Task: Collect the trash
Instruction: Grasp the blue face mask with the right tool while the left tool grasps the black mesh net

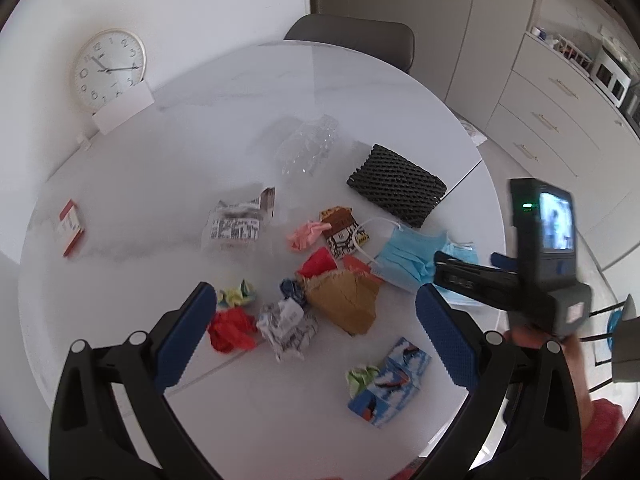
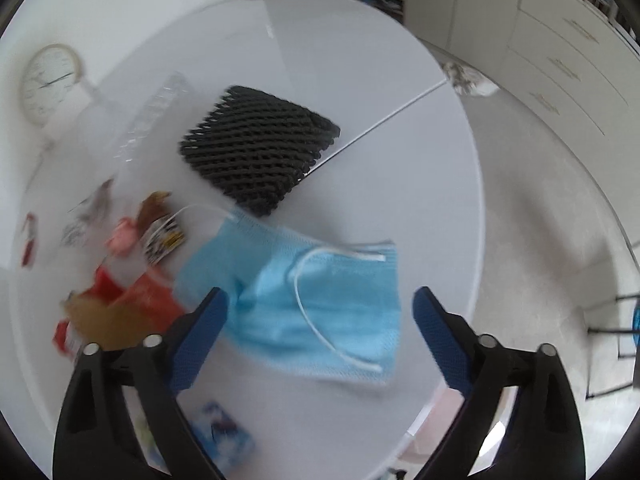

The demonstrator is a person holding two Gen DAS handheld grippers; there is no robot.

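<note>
Trash lies scattered on a round white table point(image 1: 240, 92). My left gripper point(image 1: 316, 308) is open and empty above a crumpled white wrapper point(image 1: 286, 326), a red scrap point(image 1: 230, 328) and a brown paper bag point(image 1: 344, 300). My right gripper point(image 2: 320, 312) is open and empty just above two blue face masks point(image 2: 312, 304); it also shows in the left wrist view point(image 1: 472, 276), at the masks point(image 1: 408, 258). A black foam net point(image 2: 256, 148) lies beyond the masks.
Also on the table are a clear crushed bottle point(image 1: 310, 144), a printed plastic packet point(image 1: 240, 224), a pink scrap point(image 1: 306, 234), a blue printed carton point(image 1: 390, 384) and a red-white box point(image 1: 70, 228). A clock point(image 1: 108, 68) leans at the wall. Drawers point(image 1: 560, 120) stand at right.
</note>
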